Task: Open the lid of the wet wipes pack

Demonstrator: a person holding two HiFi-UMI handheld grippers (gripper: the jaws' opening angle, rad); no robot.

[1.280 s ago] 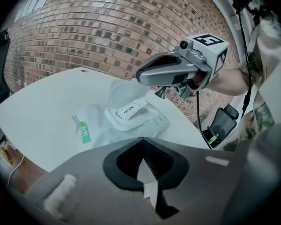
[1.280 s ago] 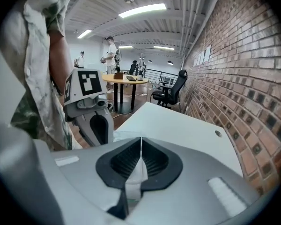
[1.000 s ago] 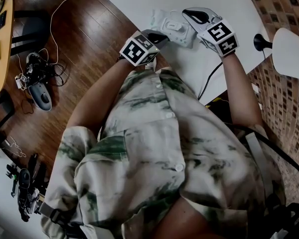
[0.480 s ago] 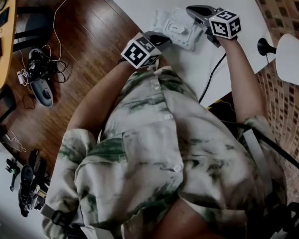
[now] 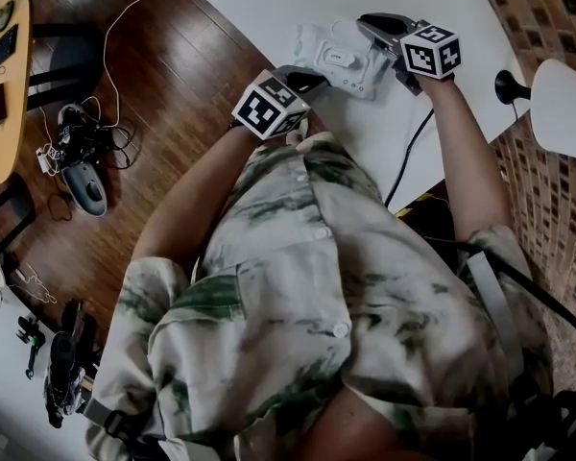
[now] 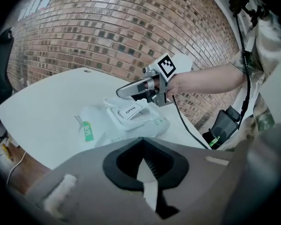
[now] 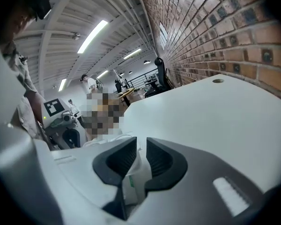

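Right hand-held gripper (image 7: 141,150), jaws nearly closed, pinches the wet wipes pack (image 5: 338,60).

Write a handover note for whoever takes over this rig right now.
Left hand-held gripper: jaws closed on a white sliver, apparently the near edge of the wet wipes pack.
Right hand-held gripper: jaws closed on a white part at the pack's far end, by the lid. I cannot tell whether it is lid lip or film.
The pack lies on the white table, lid up, OPEN label showing.
Done: both grips set.
To do: the lid is not yet swung open; lift it, probably with the right.
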